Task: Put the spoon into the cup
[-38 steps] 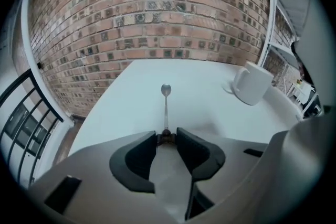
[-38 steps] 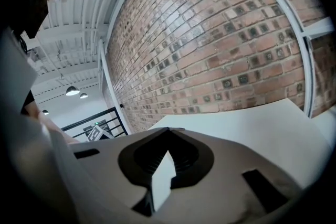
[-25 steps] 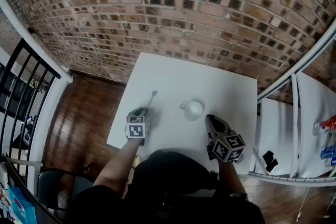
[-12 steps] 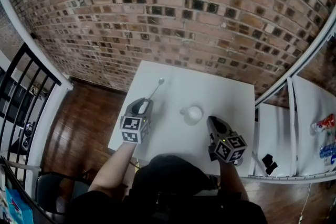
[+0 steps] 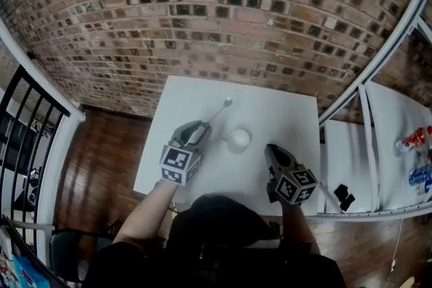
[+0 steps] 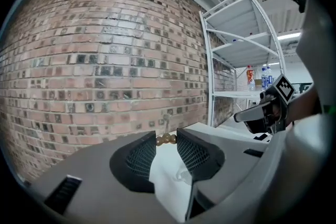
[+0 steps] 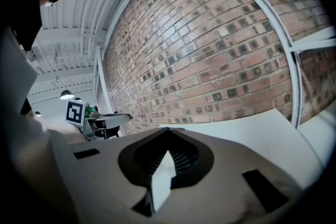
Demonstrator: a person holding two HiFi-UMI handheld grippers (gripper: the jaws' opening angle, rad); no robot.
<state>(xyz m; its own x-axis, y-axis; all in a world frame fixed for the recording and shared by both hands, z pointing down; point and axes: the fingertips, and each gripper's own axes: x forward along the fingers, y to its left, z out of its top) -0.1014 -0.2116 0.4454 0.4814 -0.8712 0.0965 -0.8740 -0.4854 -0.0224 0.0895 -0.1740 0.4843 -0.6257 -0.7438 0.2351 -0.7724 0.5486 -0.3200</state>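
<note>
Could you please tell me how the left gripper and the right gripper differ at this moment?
The left gripper is shut on the beaded handle of the spoon; the right gripper is shut on nothing. In the head view the left gripper is left of the cup, the right gripper right of it and nearer the person. Both point toward the brick wall.

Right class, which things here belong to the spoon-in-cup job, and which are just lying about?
Job: spoon, cup, left tongs gripping the spoon.
Lying about: bottles and a black object on the side shelf; right tongs, shut and empty.
</note>
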